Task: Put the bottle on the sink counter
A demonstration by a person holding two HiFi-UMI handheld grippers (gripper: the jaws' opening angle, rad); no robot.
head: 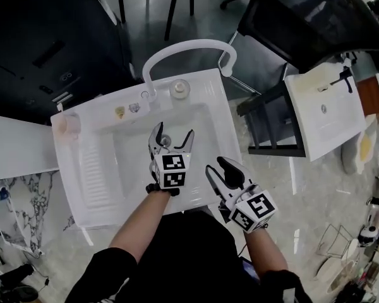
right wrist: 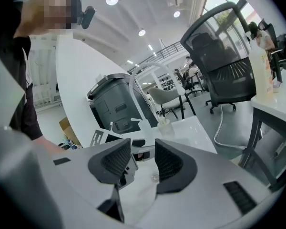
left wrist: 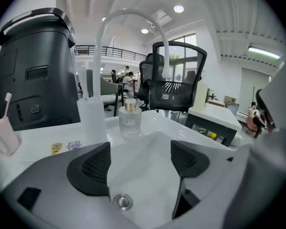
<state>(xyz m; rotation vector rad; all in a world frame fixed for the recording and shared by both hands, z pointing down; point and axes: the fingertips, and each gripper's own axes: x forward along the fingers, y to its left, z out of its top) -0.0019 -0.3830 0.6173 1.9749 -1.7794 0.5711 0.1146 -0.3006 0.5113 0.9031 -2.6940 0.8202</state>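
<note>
Left hand-held gripper (head: 174,132) gapes empty over the basin (head: 129,163), right hand-held gripper (head: 216,167) half-spread, bottle (head: 180,89) upright beside the faucet (head: 188,45).

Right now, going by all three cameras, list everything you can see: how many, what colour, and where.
sink: one, white, centre of the head view
faucet: one, white, arched over the sink's back edge
bottle: one, clear with a gold cap, upright on the sink's back counter beside the faucet
cup: one, pale, back left corner of the sink, holding a toothbrush
labels: two, one yellow and one pale, left of the faucet
drain: one, metal, bottom of the sink
bin: one, dark grey, behind the sink's left
office chair: one, black, behind the sink's right
second sink top: one, white, far right
left gripper: black jaws, over the sink, open, empty
right gripper: black jaws, at the sink's near edge, open, empty
</note>
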